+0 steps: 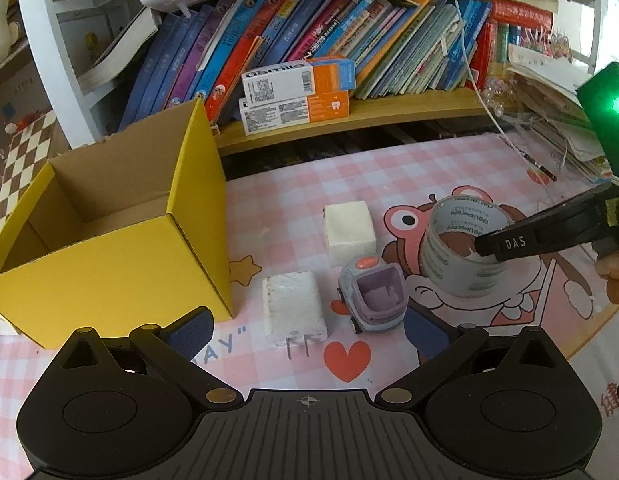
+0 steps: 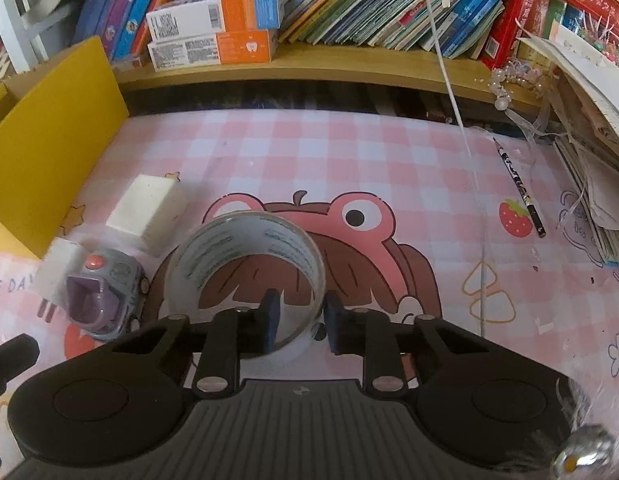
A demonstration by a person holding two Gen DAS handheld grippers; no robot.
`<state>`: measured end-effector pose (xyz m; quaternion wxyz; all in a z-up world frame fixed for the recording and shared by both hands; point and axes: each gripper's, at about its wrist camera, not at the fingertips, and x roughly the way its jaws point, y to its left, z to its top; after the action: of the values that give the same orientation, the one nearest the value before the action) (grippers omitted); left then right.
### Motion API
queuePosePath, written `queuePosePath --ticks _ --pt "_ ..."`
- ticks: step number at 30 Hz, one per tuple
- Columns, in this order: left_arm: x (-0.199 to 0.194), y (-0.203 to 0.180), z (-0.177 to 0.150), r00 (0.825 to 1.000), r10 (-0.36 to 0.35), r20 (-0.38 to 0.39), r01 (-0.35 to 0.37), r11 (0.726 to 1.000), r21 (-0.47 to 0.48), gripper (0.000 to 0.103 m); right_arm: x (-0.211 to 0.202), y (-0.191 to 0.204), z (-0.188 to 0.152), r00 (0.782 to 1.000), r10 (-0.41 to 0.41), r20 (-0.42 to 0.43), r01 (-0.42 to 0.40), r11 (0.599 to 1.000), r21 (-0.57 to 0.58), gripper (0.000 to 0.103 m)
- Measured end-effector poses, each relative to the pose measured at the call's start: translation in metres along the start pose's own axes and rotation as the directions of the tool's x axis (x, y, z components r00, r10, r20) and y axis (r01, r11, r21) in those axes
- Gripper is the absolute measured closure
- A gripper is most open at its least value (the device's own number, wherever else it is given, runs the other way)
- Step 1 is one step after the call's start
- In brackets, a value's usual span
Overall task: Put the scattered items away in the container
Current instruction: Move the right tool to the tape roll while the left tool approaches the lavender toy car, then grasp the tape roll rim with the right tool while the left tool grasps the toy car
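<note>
An open yellow cardboard box [image 1: 109, 272] [image 2: 49, 140] stands at the left of the pink checked mat. Beside it lie a white foam block [image 1: 349, 234] [image 2: 149, 208], a white plug charger [image 1: 295, 312] [image 2: 59, 268] and a grey-purple toy car [image 1: 373, 296] [image 2: 105, 296]. A clear tape roll [image 1: 461, 276] [image 2: 245, 248] stands to the right of the car. My right gripper [image 2: 301, 322] is shut on the roll's near wall, one pad inside and one outside. My left gripper [image 1: 309, 332] hangs open just above the charger and car, holding nothing.
A low wooden shelf [image 1: 389, 110] with leaning books and two toothpaste boxes [image 1: 297, 94] runs along the back. A pencil [image 2: 519, 188], a hanging white cable [image 2: 461, 120] and a stack of papers [image 2: 589, 160] crowd the right side.
</note>
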<state>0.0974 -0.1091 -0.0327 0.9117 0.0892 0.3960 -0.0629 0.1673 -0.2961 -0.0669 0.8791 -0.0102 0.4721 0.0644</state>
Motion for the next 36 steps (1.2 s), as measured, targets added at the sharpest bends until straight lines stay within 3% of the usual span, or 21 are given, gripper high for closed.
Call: queuePosePath --ticks 2,8,15,25,29,36 --pt "0.002 -0.002 -0.001 1.000 -0.003 -0.004 0.003 1.000 0.007 0.007 0.002 -0.001 0.000 1.000 0.002 -0.006 -0.002 1.000 0.003 0.087" --pt "0.008 -0.010 -0.001 1.000 -0.005 -0.002 0.005 0.999 0.037 0.007 0.001 -0.005 -0.001 1.000 0.020 -0.002 -0.020 1.000 0.015 0.095" --pt "0.015 -0.020 -0.002 1.000 -0.006 0.002 0.006 0.997 0.074 0.014 -0.014 -0.014 -0.007 0.998 0.061 0.024 -0.063 0.996 0.062 0.095" --pt "0.023 -0.024 0.000 1.000 -0.028 -0.011 0.028 0.995 0.091 0.036 -0.036 -0.014 -0.031 0.992 0.110 0.054 -0.115 0.989 0.092 0.095" --pt "0.033 -0.028 0.005 0.998 -0.050 -0.026 0.052 0.993 0.107 0.049 -0.040 -0.015 -0.033 0.992 0.107 0.060 -0.111 0.991 0.079 0.095" --pt "0.048 -0.034 0.014 0.997 -0.059 -0.048 0.063 0.994 0.089 0.062 -0.047 -0.023 -0.029 0.990 0.106 0.088 -0.114 0.989 0.089 0.095"
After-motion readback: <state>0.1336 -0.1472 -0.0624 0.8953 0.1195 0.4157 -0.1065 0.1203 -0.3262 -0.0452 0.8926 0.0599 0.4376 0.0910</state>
